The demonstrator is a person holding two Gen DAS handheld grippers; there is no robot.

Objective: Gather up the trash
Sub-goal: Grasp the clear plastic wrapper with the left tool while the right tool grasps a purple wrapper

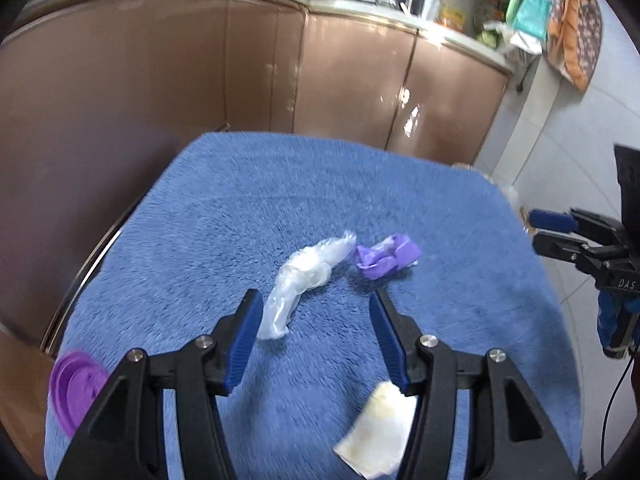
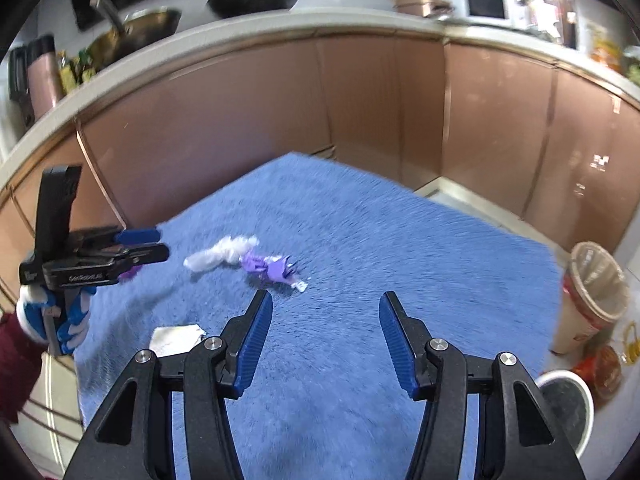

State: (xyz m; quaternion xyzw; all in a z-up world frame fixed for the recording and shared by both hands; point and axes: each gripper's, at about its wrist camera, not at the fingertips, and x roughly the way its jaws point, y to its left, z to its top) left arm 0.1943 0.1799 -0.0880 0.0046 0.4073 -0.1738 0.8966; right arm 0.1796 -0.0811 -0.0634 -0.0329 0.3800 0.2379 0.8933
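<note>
While both grippers hang open, holding nothing, the left gripper hovers over the clear plastic scrap mid-table and should drop down and pinch it.

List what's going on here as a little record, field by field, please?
surface: blue fuzzy cloth
trash on cloth: clear plastic wrap; purple wrapper; white paper scrap
also on cloth: purple lid, at the edge
left gripper: open, empty, above the clear plastic wrap
right gripper: open, empty
bin: lined paper cup on the floor beside the cloth
</note>
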